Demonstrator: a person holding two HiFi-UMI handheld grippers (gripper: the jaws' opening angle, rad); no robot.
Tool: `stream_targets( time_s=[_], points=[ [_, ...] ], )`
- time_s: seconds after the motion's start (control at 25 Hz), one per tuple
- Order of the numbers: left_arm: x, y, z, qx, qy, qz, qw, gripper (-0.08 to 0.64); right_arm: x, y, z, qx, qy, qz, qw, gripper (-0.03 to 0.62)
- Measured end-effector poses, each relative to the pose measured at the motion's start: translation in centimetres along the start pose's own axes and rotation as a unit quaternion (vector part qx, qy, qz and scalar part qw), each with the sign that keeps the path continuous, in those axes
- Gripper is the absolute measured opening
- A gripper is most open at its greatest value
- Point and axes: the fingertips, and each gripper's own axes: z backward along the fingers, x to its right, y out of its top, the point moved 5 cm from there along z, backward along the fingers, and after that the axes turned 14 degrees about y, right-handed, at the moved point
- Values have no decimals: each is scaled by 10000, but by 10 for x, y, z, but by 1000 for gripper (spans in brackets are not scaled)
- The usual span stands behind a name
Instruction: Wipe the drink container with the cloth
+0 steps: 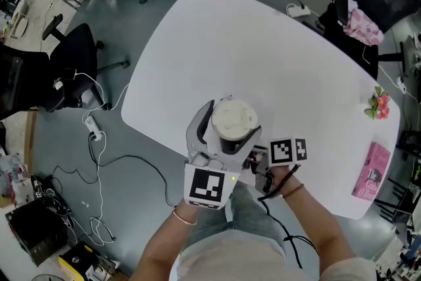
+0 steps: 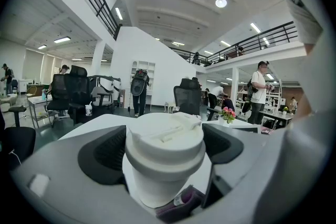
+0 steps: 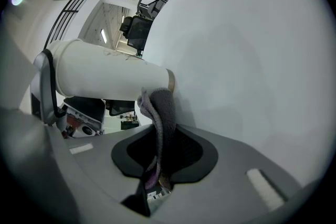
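A white drink cup [image 1: 233,116] with a white lid sits between the jaws of my left gripper [image 1: 230,125], which is shut on its sides near the table's front edge. The left gripper view shows the cup [image 2: 164,157] upright and close up, filling the gap between the jaws. My right gripper [image 1: 260,161] is just right of the cup, shut on a grey-purple cloth [image 3: 160,118]. The cloth's free end presses on the cup's [image 3: 110,73] lower wall by the base. A fold of cloth [image 2: 181,202] shows beneath the cup. Whether the base touches the table I cannot tell.
The white table [image 1: 263,56] stretches away behind the cup. Pink flowers [image 1: 378,104] and a pink book [image 1: 371,170] lie at its right edge, a power strip [image 1: 299,10] at its far edge. Black office chairs [image 1: 72,62] and cables [image 1: 99,161] are on the floor to the left.
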Motion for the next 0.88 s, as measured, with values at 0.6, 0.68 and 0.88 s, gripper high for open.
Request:
stream_targets(
  time_s=[0.6, 0.68, 0.88],
  points=[
    [-2, 0, -1, 42, -20, -52, 10000, 451, -14, -5, 4, -169, 360, 314, 9987, 72],
    [-2, -1, 0, 7, -2, 2, 10000, 451, -18, -7, 7, -215, 443, 407, 9980, 72],
    [-4, 0, 0, 164, 6, -1, 9999, 451, -29, -15, 18, -315, 614, 619, 9957, 72]
  ],
)
